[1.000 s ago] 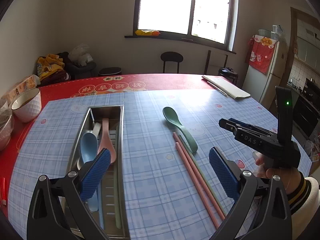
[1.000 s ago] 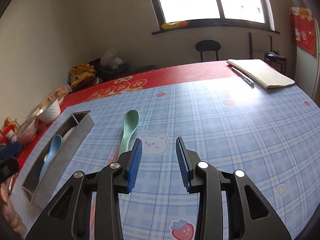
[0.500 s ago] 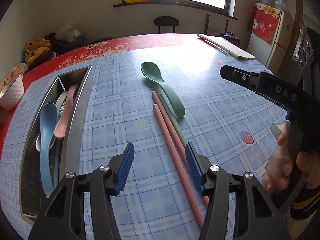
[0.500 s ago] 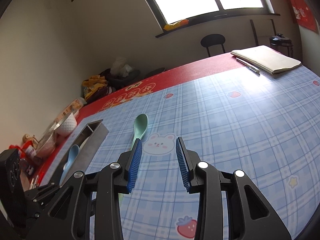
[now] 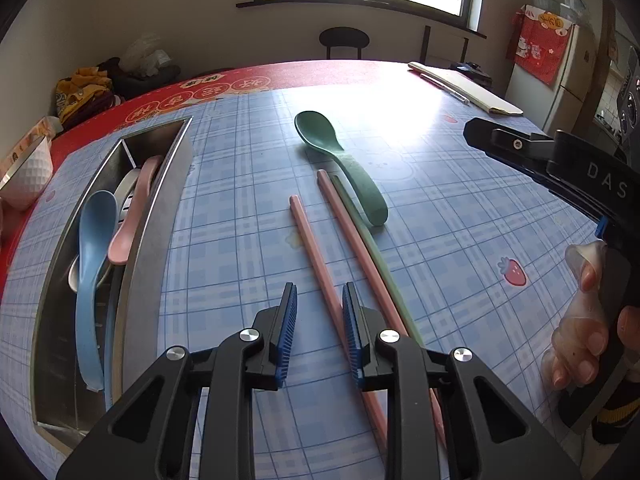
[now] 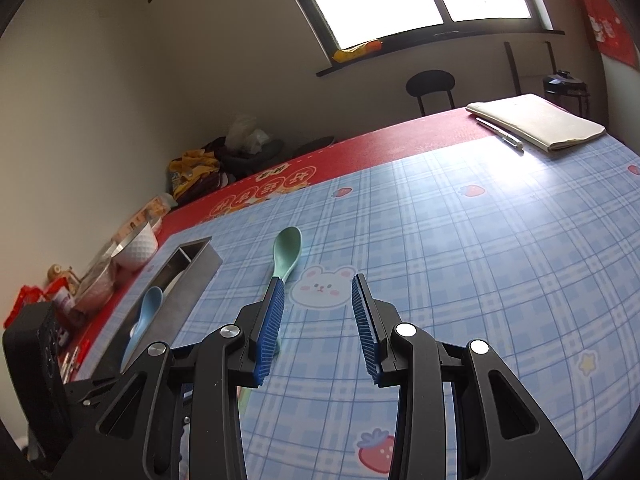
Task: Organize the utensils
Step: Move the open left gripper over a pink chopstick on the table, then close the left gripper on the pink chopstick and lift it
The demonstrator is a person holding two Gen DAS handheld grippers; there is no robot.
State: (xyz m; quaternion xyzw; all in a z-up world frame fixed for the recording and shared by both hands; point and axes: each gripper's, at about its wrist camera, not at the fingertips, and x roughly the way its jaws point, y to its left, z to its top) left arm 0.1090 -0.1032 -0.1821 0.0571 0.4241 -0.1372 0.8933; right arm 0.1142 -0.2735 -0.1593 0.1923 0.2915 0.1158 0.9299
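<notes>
both tools parted and empty, left tool (image 5: pixel 319 300) straddling a pink chopstick (image 5: pixel 320 276) beside the tray (image 5: pixel 154 216).

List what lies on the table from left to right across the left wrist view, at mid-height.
White bowl → metal tray holding blue spoon and pink spoon → lone pink chopstick → green spoon → right gripper.

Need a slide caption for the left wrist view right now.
Left claw, open, straddles a pink chopstick beside the green spoon; blue spoon already in the steel tray.
</notes>
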